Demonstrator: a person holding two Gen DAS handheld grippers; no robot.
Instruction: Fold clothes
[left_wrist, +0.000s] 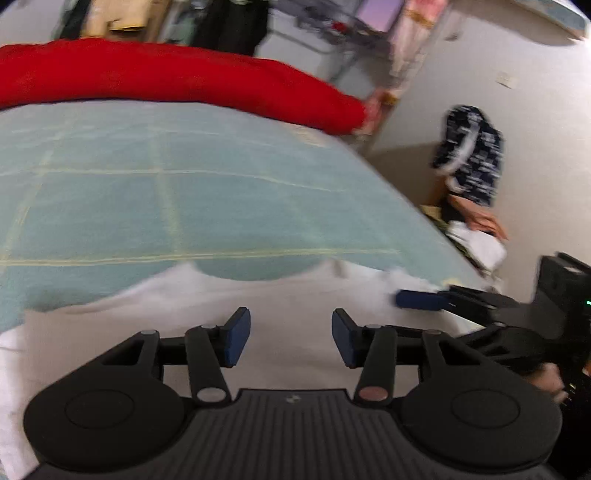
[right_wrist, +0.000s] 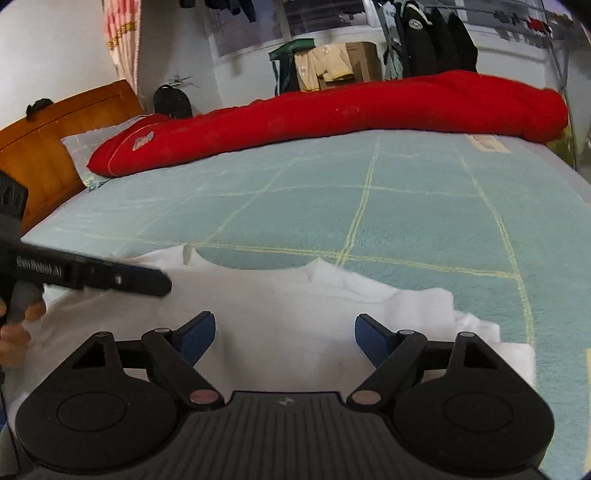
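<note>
On the near edge of the bed (right_wrist: 406, 206), a white garment (right_wrist: 280, 314) lies spread flat on the pale green checked cover, its neckline turned toward the middle of the mattress. It looks laid out this way so that both sides can be reached from the bedside and folded inward; its right side already looks bunched or doubled over, though I cannot tell whether that is a deliberate fold.

The left tongs (left_wrist: 291, 338) hang over the white cloth, partly parted, with nothing between the blue pads; only bare fabric shows in the gap. The right tongs (right_wrist: 285, 338) stand wide apart over the middle of the garment, also holding nothing. Each pair points down at a slant toward the cloth, which suits an approach to a hem or shoulder rather than a lift. In the right wrist view the left tongs reach in from the left over the garment's left shoulder, with the person's hand (right_wrist: 16, 325) on the grip.

A long red quilt roll (right_wrist: 332, 110) lies along the far side of the bed, well apart from the garment, probably pushed there to free space for folding. Beyond it, clothes hang on a rack (right_wrist: 436, 40).

Judging from this, the fold is at an early stage: both tongs are free and positioned to pick their holds.
</note>
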